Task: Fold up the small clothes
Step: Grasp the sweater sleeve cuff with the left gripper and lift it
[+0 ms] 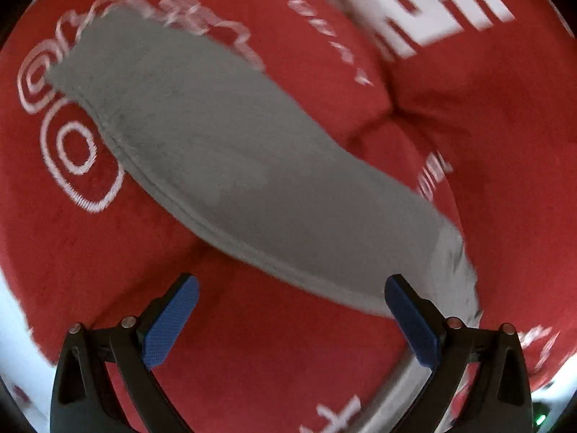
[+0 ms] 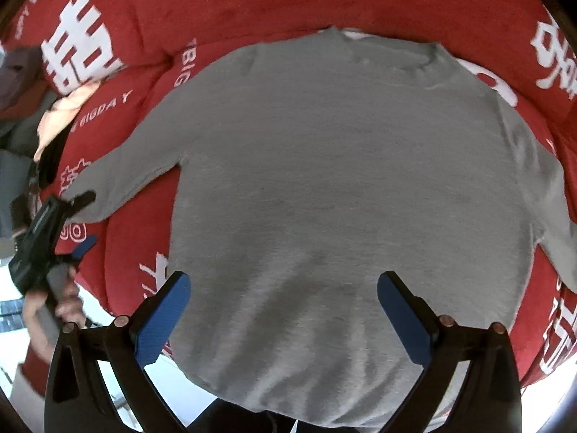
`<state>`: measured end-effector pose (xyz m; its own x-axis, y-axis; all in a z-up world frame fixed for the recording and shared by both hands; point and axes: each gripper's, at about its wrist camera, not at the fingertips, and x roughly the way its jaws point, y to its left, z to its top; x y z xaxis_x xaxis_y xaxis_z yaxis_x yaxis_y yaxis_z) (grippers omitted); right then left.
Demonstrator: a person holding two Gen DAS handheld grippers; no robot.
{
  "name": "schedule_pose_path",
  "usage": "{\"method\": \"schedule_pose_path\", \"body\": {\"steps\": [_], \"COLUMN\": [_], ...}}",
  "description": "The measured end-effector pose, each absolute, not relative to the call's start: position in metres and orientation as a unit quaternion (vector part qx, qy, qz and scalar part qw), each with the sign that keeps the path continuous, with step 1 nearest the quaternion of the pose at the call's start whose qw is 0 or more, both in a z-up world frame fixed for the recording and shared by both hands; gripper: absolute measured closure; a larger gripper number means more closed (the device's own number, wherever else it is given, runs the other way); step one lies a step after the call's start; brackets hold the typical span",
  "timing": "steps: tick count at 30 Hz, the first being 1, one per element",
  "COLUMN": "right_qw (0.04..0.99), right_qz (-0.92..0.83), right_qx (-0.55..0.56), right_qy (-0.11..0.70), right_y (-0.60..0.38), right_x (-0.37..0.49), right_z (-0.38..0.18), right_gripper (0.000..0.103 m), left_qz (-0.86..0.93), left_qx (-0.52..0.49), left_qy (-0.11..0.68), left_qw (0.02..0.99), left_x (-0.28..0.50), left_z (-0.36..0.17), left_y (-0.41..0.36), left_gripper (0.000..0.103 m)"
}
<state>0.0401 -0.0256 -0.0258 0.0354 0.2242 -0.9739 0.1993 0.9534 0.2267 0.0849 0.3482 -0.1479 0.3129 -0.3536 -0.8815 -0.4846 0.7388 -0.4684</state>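
Right wrist view shows me the grey sweater (image 2: 346,195) spread flat on the red quilt (image 2: 234,7), my right gripper (image 2: 285,314) agape above its hem, my left gripper (image 2: 84,218) likewise spread at the sleeve cuff, crumpled clothes (image 2: 21,72) piled far left.

The grey sweater's (image 2: 342,198) hem is hidden behind the right gripper (image 2: 285,310); white lettering (image 1: 429,3) on the red bedding is motion-blurred.

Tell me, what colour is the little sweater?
Plain grey. The sweater shows best in the right wrist view, spread flat on a red blanket.
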Motion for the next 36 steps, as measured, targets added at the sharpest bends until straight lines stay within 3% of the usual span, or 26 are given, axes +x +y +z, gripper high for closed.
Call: {"method": "schedule_pose_path", "body": {"steps": [7, 9, 11, 13, 14, 20, 28, 31, 34, 36], "right_qw": [0.692, 0.692, 0.695, 0.697, 0.698, 0.702, 0.702, 0.704, 0.705, 0.707], "right_qz": [0.01, 0.012, 0.015, 0.018, 0.019, 0.021, -0.002, -0.015, -0.028, -0.032], "right_qx": [0.137, 0.138, 0.138, 0.139, 0.14, 0.147, 0.193, 0.208, 0.208, 0.214], "right_qy": [0.709, 0.708, 0.705, 0.703, 0.702, 0.697, 0.686, 0.679, 0.677, 0.674], "right_y": [-0.005, -0.001, 0.002, 0.002, 0.002, -0.013, -0.064, -0.09, -0.114, -0.129], "right_x": [0.045, 0.047, 0.048, 0.048, 0.048, 0.039, 0.034, 0.03, 0.02, 0.014], "right_z": [-0.037, -0.034, -0.029, -0.026, -0.024, -0.019, -0.017, -0.016, -0.013, -0.009], "right_gripper": [0.0, 0.0, 0.0, 0.0, 0.0, 0.0, 0.0, 0.0, 0.0, 0.0], "left_qz": [0.052, 0.065, 0.064, 0.066, 0.07, 0.045, -0.115, -0.178, -0.154, -0.108], "left_qx": [-0.416, -0.399, -0.385, -0.382, -0.366, -0.272, -0.17, -0.156, -0.205, -0.236], "left_qy": [0.56, 0.552, 0.547, 0.542, 0.542, 0.507, 0.425, 0.441, 0.489, 0.51], "left_qw": [0.714, 0.729, 0.741, 0.746, 0.753, 0.816, 0.881, 0.866, 0.834, 0.82], "left_x": [0.102, 0.106, 0.111, 0.114, 0.116, 0.123, 0.14, 0.144, 0.147, 0.146], "left_z": [-0.167, -0.161, -0.157, -0.158, -0.156, -0.104, -0.008, -0.009, -0.03, -0.045], "left_y": [0.354, 0.349, 0.346, 0.349, 0.348, 0.317, 0.185, 0.12, 0.101, 0.111], "left_gripper": [0.001, 0.018, 0.058, 0.079, 0.085, 0.085, 0.085, 0.085, 0.084, 0.047]}}
